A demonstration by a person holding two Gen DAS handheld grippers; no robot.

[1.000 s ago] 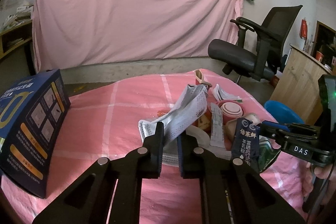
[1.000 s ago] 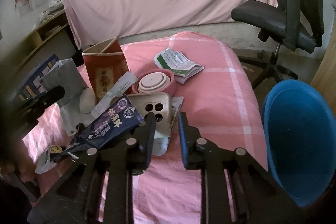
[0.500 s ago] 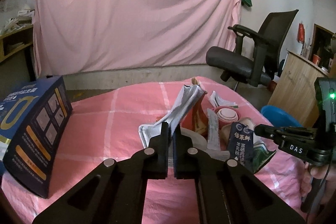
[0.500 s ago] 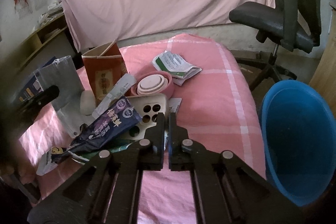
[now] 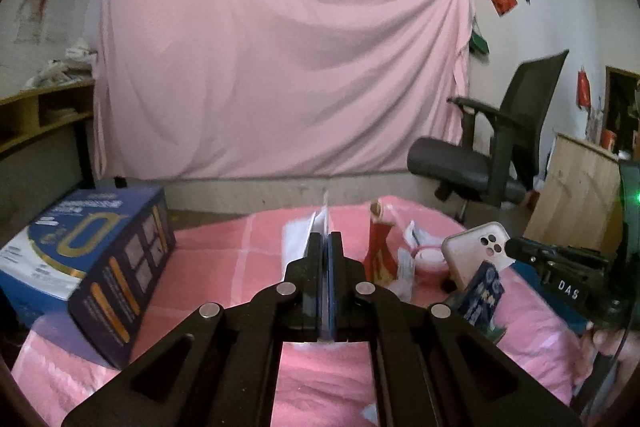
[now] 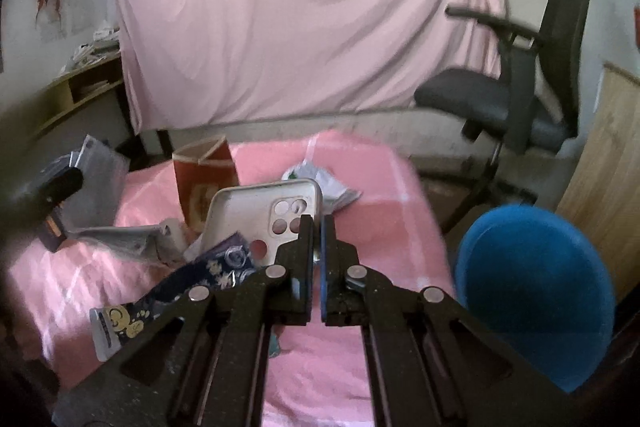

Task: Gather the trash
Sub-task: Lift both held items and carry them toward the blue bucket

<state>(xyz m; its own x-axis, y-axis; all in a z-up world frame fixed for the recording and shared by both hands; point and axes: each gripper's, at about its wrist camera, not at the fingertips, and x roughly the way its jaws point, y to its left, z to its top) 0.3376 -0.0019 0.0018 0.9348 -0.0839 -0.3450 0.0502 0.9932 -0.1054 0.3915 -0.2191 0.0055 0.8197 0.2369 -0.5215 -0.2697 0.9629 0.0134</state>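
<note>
My left gripper [image 5: 325, 239] is shut on a crumpled grey-white plastic bag [image 5: 318, 223], seen edge-on and held above the pink-clothed table [image 5: 224, 267]. The right wrist view shows the same bag [image 6: 100, 179] hanging from the left gripper [image 6: 74, 181]. My right gripper [image 6: 318, 223] is shut on the edge of a white phone case [image 6: 256, 215], tilted up off the table. A dark blue wrapper [image 6: 200, 279] hangs against the case; whether it is pinched too I cannot tell. From the left wrist, the case [image 5: 472, 255] sits at the right gripper [image 5: 510, 247].
A red carton [image 6: 204, 179] stands mid-table beside a pink bowl [image 5: 430, 257] and a green-white packet [image 6: 324, 183]. A big blue box [image 5: 92, 267] sits at the table's left edge. A blue bin [image 6: 532, 291] stands off the right edge, an office chair [image 6: 520, 99] behind it.
Both grippers closed, the left on the grey bag and the right on the phone case. Both then rose and tipped upward, lifting bag and case off the table.
</note>
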